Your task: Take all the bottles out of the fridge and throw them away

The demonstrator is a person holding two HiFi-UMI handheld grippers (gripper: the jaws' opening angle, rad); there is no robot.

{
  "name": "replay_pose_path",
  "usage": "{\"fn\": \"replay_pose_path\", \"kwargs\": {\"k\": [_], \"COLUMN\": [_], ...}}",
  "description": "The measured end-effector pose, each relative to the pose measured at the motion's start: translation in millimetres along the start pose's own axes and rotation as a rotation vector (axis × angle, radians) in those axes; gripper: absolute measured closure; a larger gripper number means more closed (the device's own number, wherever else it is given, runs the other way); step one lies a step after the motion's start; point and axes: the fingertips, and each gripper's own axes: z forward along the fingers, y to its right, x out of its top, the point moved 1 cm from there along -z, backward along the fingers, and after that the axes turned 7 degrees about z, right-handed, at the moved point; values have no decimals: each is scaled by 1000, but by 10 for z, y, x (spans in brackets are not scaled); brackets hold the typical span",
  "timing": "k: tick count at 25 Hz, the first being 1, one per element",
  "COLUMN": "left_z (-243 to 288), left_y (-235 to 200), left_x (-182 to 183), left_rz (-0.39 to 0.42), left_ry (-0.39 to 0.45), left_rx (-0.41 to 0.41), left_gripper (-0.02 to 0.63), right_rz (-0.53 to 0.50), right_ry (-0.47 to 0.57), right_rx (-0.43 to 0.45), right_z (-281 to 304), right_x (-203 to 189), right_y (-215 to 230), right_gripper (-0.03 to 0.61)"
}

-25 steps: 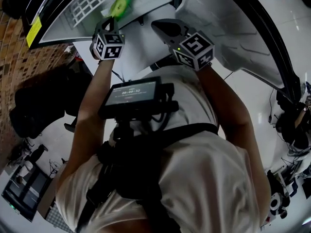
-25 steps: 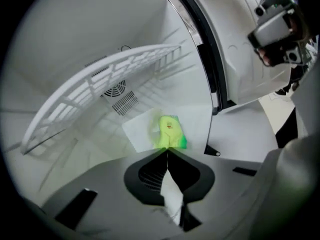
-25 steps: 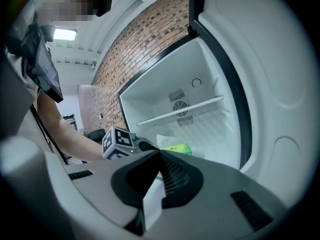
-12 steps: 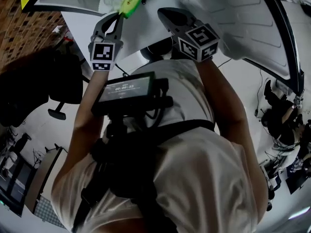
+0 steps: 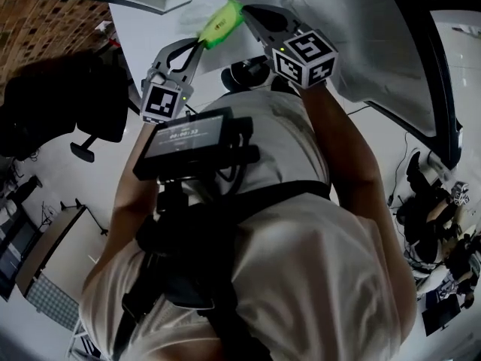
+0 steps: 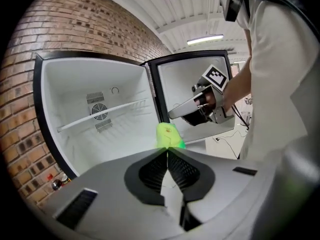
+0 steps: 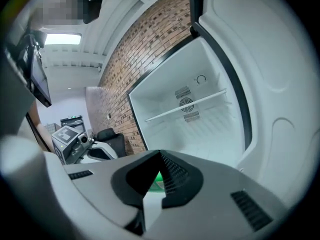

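My left gripper (image 5: 201,42) is shut on a bright green bottle (image 5: 220,22), which sticks out past its tips in front of the open fridge. The left gripper view shows the same bottle (image 6: 167,135) pinched at the jaw tips (image 6: 167,150). The fridge (image 6: 100,124) behind it shows only a bare rail and a vent. My right gripper (image 5: 252,12) hangs just right of the bottle with its jaws together and nothing in them; it shows as a closed wedge (image 6: 175,114) before the fridge door (image 6: 185,74). In the right gripper view a bit of green (image 7: 158,179) shows through the jaws.
The white fridge door (image 5: 361,43) stands open at the right. A black office chair (image 5: 60,104) stands by the brick wall (image 5: 45,21) at the left. Cables lie on the floor (image 5: 353,111). A screen on a chest mount (image 5: 192,138) sits below the grippers.
My left gripper has drawn the green bottle back out of the fridge and rightward, up close to the right gripper. The right gripper has held its place.
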Motion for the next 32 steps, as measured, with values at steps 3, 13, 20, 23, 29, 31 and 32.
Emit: {"fn": "replay_pose_path", "kwargs": {"k": [3, 13, 20, 23, 29, 31, 32], "left_z": [25, -168, -420, -488, -494, -476, -457], "left_y": [150, 774, 1180, 1229, 1381, 1456, 1512], "left_x": [100, 306, 108, -43, -331, -416, -469], "left_rz": [-39, -115, -148, -162, -187, -187, -180], "left_ry": [-19, -119, -151, -159, -173, -171, -174], "left_rx": [14, 129, 132, 106, 14, -32, -59], "left_gripper": [604, 604, 604, 604, 604, 604, 604], "right_rz": [7, -14, -6, -14, -19, -24, -25], "right_ry": [-5, -55, -70, -69, -83, -85, -83], "right_rx": [41, 211, 236, 215, 165, 139, 126], "right_z": [-146, -549, -657, -637, -666, -695, -716], "right_x": [-44, -293, -541, -572, -640, -647, -657], "right_y": [26, -167, -396, -463, -595, -643, -657], "right_gripper": [577, 577, 577, 577, 577, 577, 577]}}
